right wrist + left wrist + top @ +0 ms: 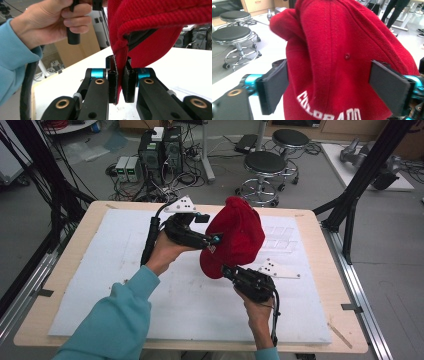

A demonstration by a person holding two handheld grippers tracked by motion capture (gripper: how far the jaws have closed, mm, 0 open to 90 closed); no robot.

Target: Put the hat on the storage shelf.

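A red cap (235, 237) with white "COLORADO" lettering hangs above the white board. My right gripper (227, 270) holds it from below. In the right gripper view its jaws (120, 82) are shut on the cap's lower edge (122, 60), pinching the red fabric between the pads. My left gripper (215, 240) reaches in from the left at the cap's side. In the left gripper view its jaws (329, 90) stand wide apart with the cap's crown (337, 50) between them, and the pads (274, 87) do not press on it.
The white foam board (100, 285) covers most of the wooden table (60, 270). Two black stools (265, 165) and computer towers (160, 150) stand on the floor beyond the far edge. A black frame post (350, 205) rises at the right.
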